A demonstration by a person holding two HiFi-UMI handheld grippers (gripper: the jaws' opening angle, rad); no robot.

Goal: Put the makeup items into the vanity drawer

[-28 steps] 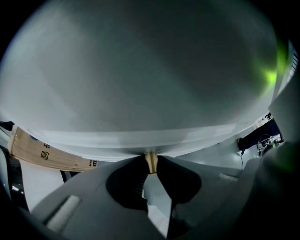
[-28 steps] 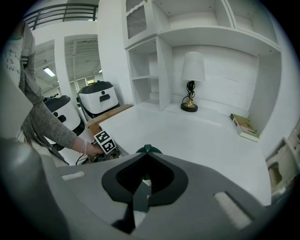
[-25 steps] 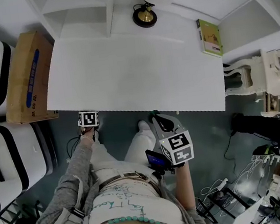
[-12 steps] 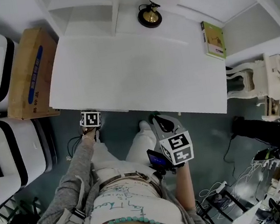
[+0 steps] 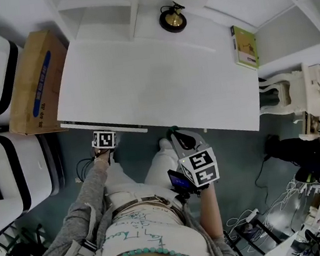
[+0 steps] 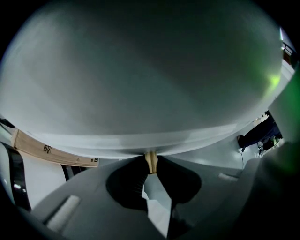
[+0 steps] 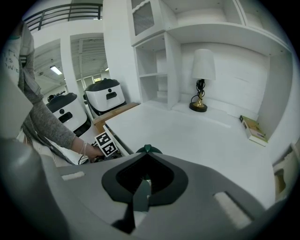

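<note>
While the drawer is showing as a thin white strip standing slightly out from the front edge of the surface, toward its left end, the left gripper is holding the drawer's small beige knob. Its fingers are pressing on the knob from both sides (the drawer's pale front is filling most of the left gripper view). The right gripper is hovering to the right of the left one, just off the surface's front edge and above the person's legs. Its fingers are lying together with nothing between them. On the surface, a lamp is standing at the back and a green book is lying at the far right edge, both well apart from the drawer. A cardboard box is lying beside the surface's left end. A white machine is standing in front of the box.
</note>
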